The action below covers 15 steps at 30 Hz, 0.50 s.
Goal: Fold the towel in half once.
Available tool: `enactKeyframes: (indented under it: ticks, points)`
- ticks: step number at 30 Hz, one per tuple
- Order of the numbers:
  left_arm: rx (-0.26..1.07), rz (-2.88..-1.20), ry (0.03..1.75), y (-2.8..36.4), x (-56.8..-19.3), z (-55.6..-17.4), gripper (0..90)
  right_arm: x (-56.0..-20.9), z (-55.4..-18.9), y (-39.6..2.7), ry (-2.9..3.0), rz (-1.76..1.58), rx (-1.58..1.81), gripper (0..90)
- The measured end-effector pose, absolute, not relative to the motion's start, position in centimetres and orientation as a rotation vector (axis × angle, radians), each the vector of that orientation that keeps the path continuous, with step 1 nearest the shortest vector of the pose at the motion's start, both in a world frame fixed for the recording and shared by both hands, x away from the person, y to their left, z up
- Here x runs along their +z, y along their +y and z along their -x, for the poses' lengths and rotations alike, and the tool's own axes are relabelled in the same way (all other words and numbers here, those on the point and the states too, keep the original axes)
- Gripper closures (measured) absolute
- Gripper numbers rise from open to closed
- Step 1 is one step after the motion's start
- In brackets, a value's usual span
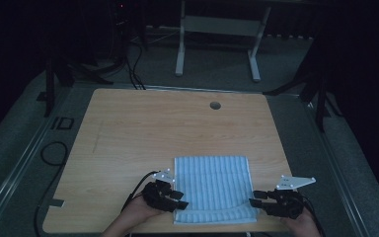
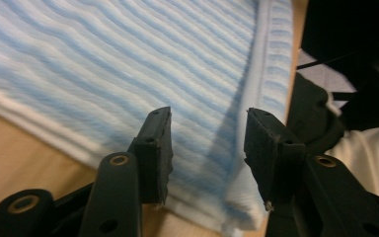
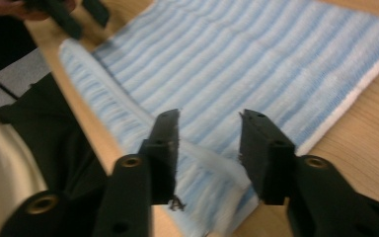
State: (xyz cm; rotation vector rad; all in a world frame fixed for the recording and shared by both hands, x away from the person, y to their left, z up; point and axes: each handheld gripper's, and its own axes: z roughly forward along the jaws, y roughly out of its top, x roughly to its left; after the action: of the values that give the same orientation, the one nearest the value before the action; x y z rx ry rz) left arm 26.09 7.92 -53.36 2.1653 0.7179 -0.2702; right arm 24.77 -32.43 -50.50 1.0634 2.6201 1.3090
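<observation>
A folded towel with blue and white stripes [image 1: 212, 187] lies on the wooden table [image 1: 153, 123], close to its front edge. My left gripper [image 1: 180, 200] sits at the towel's near left corner and my right gripper [image 1: 254, 198] at its near right corner. In the left gripper view the jaws [image 2: 208, 128] stand apart over the towel's [image 2: 128, 64] hemmed edge, pads off the cloth. In the right gripper view the jaws [image 3: 209, 131] are also apart, with a raised edge of the towel [image 3: 256, 64] lying loose between them. The left gripper [image 3: 79, 15] appears far off at that view's top left.
A round cable hole [image 1: 215, 105] sits near the table's far edge. Beyond the table stands a white desk frame [image 1: 217, 29], with black stands at both sides. A black cable loop [image 1: 54, 153] lies on the floor at the left. A person's hands enter from the bottom.
</observation>
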Motion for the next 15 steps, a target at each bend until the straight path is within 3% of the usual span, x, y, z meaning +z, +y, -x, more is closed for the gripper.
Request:
enactKeyframes:
  ticks: [4,7,9,10,11,13,15]
  points:
    - [-0.304,-2.235,0.694,7.0,-53.7,-25.5,47.5,-52.1,-25.5,-32.6,2.648,-1.164,1.279,50.6]
    - [-0.348,-2.246,0.677,6.7,-53.9,-25.3,49.3,-53.2,-25.6,-32.6,2.711,-1.203,1.225,58.9]
    - [-0.336,-2.254,0.651,6.6,-53.7,-25.1,65.7,-53.4,-25.3,-32.4,2.749,-1.173,1.176,77.6]
    - [-0.331,-2.260,0.638,6.6,-53.6,-25.0,77.2,-53.3,-25.1,-32.4,2.772,-1.159,1.169,81.0]
    - [-0.313,-2.256,0.620,6.5,-53.4,-24.7,82.1,-53.1,-24.9,-32.4,2.782,-1.132,1.188,82.1]
    - [-0.334,-2.244,0.587,6.5,-52.8,-24.2,84.1,-52.1,-24.0,-32.6,2.759,-1.082,1.211,82.2]
    - [-0.455,-2.230,0.465,6.7,-52.3,-23.5,82.1,-51.0,-22.8,-33.1,2.760,-1.019,1.313,79.0]
